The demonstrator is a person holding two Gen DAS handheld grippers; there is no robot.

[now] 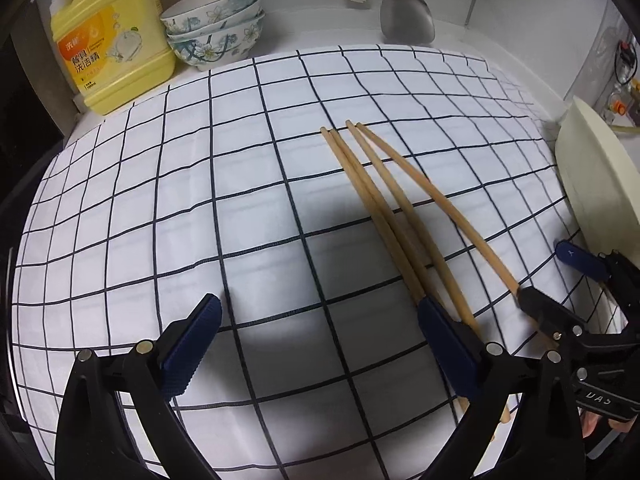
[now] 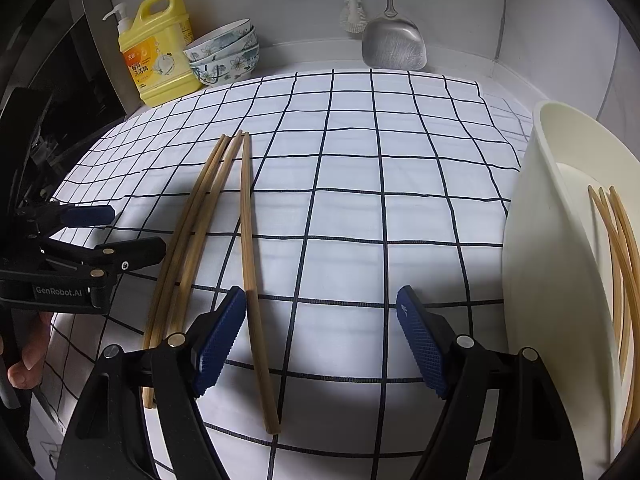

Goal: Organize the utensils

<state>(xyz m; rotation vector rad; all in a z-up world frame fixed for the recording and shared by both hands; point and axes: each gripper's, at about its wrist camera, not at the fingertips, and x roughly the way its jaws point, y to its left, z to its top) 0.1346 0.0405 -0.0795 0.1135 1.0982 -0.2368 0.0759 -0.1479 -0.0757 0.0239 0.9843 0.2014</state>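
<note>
Basin (image 2: 560, 240) and its chopsticks (image 2: 618, 248) cut off

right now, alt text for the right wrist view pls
The open right gripper hovers over a checked cloth, one chopstick between its fingers and three more left of it. A white tub at right holds other chopsticks.

4 chopsticks (image 2: 208, 240) flat on cloth (image 2: 360, 220), more in tub (image 2: 536, 264)

Yellow detergent jug (image 2: 160, 48) (pump top), stacked floral bowls (image 2: 224, 54), steel spatula (image 2: 394, 46), checked cloth (image 2: 360, 220)
</note>
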